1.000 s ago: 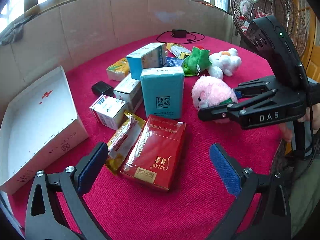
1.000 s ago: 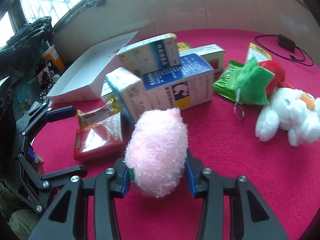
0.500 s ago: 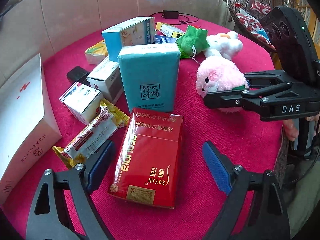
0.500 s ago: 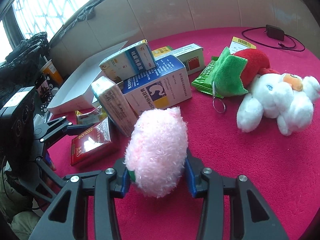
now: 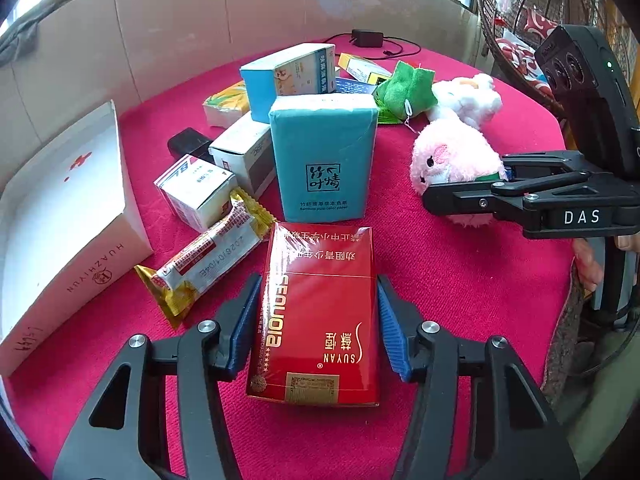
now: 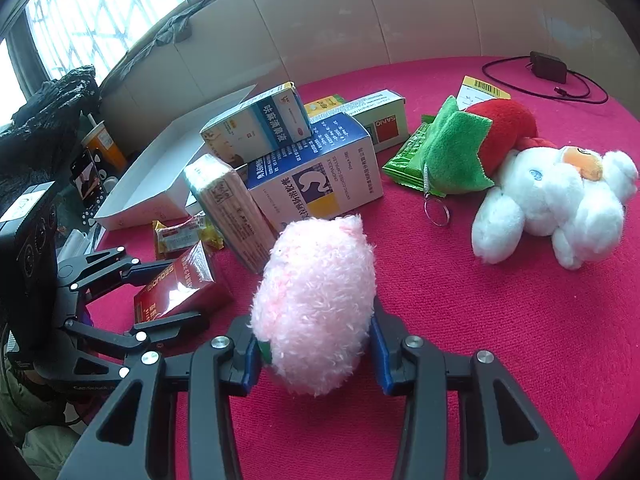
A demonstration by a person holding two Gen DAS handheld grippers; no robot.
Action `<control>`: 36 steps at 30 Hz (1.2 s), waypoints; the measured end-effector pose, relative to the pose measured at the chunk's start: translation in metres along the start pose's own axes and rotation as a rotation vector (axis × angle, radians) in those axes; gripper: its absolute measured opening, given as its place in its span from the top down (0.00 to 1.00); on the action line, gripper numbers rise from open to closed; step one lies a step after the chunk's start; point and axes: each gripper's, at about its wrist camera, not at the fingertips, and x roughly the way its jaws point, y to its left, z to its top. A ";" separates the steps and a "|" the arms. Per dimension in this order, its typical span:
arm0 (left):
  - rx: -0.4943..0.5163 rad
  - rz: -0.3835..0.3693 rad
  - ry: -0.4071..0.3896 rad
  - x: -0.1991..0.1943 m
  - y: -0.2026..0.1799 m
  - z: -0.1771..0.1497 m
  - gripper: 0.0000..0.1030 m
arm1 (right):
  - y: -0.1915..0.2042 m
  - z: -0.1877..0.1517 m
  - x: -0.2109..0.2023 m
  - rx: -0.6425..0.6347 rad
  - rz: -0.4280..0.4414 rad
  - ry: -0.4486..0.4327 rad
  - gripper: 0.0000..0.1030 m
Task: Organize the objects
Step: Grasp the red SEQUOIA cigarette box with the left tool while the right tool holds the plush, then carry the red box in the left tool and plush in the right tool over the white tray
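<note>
The flat red cellophane-wrapped cigarette carton [image 5: 316,316] lies on the red cloth-covered table [image 5: 460,280], its near end between the blue pads of the left gripper [image 5: 316,322]; the jaws have just been closing in on it, and both pads now sit right at its long edges, though whether they actually press on the wrapper cannot be told. In the right wrist view the same carton [image 6: 176,284] shows between the left gripper's black fingers at the left. The right gripper [image 6: 316,350] is clenched on the fluffy pink plush toy [image 6: 316,304], its pads sunk into the fur on both sides, with the toy down at the cloth. Just beyond the carton stands a teal paper-wrapped tissue pack [image 5: 324,156], and to the carton's left lies a gold-and-white foil snack bar [image 5: 208,256], touching a small white medicine box [image 5: 196,192]. Further left sits an open white cardboard box lid [image 5: 80,240]. Behind the tissue pack a light-blue medicine box [image 5: 288,76] rests on top of other boxes. A white plush animal [image 6: 556,204] and a green-and-red plush strawberry [image 6: 476,144] lie well apart from the carton, toward the table's far right.
</note>
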 end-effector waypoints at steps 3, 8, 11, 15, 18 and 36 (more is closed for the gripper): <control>-0.018 0.018 -0.045 -0.010 0.000 0.004 0.47 | -0.001 0.001 -0.005 0.005 -0.008 -0.019 0.58; -0.054 0.047 -0.118 -0.031 0.003 0.008 0.47 | 0.000 0.004 -0.018 0.002 -0.013 -0.057 0.58; -0.080 0.058 -0.150 -0.040 0.008 0.008 0.47 | 0.005 0.006 -0.024 -0.013 -0.014 -0.073 0.58; -0.128 0.086 -0.182 -0.052 0.022 0.005 0.47 | 0.011 0.010 -0.031 -0.023 -0.012 -0.092 0.58; -0.167 0.099 -0.214 -0.063 0.032 0.004 0.47 | 0.019 0.015 -0.037 -0.040 -0.012 -0.111 0.58; -0.308 0.186 -0.346 -0.113 0.077 -0.006 0.47 | 0.068 0.045 -0.064 -0.154 0.022 -0.215 0.58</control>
